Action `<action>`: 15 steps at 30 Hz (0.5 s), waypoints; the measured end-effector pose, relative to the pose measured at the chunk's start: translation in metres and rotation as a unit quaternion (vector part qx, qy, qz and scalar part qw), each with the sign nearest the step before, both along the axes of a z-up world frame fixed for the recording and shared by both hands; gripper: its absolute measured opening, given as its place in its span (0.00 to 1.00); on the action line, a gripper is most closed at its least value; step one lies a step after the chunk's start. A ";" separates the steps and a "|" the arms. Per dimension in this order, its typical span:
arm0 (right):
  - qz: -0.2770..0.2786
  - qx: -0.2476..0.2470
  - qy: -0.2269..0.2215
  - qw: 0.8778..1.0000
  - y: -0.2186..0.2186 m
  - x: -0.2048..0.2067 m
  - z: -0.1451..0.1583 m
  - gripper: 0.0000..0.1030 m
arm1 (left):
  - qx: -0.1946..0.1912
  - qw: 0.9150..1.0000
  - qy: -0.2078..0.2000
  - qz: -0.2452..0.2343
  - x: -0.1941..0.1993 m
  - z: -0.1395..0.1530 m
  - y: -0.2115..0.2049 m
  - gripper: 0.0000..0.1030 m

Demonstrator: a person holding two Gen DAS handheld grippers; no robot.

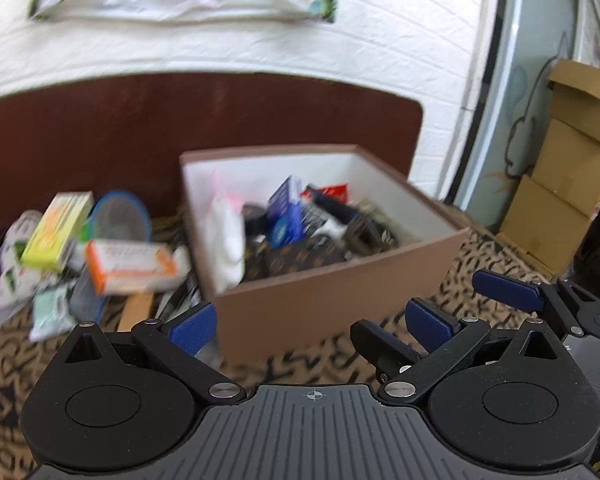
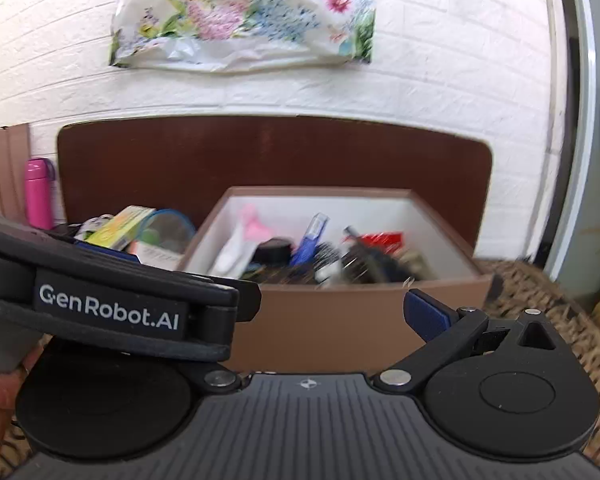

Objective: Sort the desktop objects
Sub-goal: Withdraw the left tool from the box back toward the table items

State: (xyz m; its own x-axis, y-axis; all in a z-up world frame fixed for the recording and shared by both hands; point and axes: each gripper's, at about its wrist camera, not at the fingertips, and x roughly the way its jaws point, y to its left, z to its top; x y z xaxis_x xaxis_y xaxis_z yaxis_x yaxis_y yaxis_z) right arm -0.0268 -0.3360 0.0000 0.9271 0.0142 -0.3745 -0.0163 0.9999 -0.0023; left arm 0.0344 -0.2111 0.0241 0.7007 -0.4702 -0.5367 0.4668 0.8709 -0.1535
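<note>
A brown storage box with a white inside stands on the patterned tablecloth and holds several items, among them a blue carton and a white pouch. It also shows in the right wrist view. A pile of loose items lies left of it: an orange-white carton, a yellow-green carton and a blue-rimmed strainer. My left gripper is open and empty, just in front of the box. My right gripper is open and empty, beside the left one; the left gripper's body hides its left finger.
A brown board leans on the white brick wall behind the box. A pink bottle stands at the far left. Stacked cardboard boxes stand at the right. A floral bag hangs on the wall.
</note>
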 end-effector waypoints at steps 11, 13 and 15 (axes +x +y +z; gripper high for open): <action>0.045 0.012 0.041 0.998 0.055 -0.015 -0.033 1.00 | 0.022 0.996 0.038 0.081 -0.024 -0.039 0.056 1.00; 0.049 0.018 0.048 0.997 0.064 -0.017 -0.037 1.00 | 0.025 0.995 0.043 0.090 -0.027 -0.044 0.063 1.00; 0.051 0.023 0.056 0.997 0.073 -0.018 -0.041 1.00 | 0.030 0.994 0.048 0.096 -0.029 -0.049 0.069 1.00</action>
State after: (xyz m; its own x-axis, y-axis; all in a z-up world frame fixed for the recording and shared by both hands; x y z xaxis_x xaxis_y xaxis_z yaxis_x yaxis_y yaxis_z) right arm -0.0452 -0.2633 -0.0413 0.8719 0.1261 -0.4731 -0.1159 0.9920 0.0507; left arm 0.0053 -0.1424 -0.0251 0.7183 -0.2986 -0.6284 0.2773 0.9512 -0.1350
